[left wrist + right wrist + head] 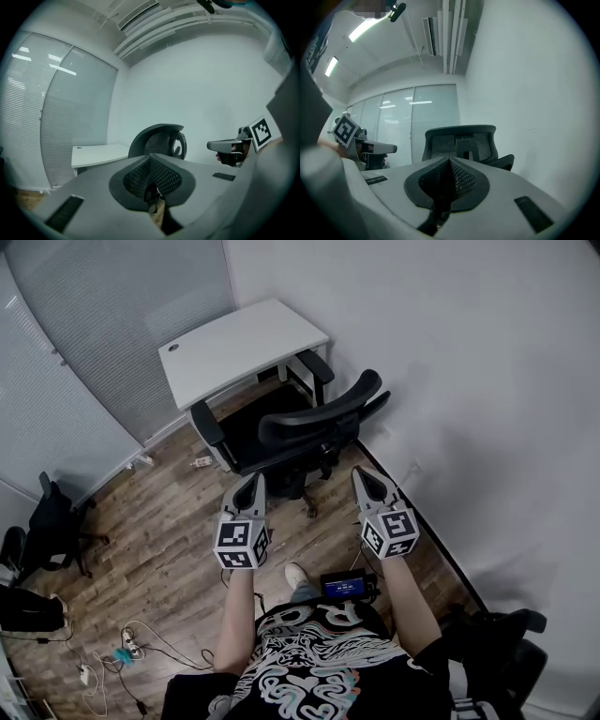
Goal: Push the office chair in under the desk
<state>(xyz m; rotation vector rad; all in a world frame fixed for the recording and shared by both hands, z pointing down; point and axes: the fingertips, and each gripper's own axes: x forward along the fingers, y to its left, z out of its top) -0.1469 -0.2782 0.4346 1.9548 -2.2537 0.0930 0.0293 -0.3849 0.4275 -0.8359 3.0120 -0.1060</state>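
L hand-held gripper (252, 480), blk mesh chair (319, 420)

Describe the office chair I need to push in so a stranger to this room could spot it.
Find the white desk in the corner beside the blinds. The office chair stands right in front of it, black, with a mesh back and armrests. Unlike the left-hand chair and the lower-right chair, also black, it alone is at the desk.
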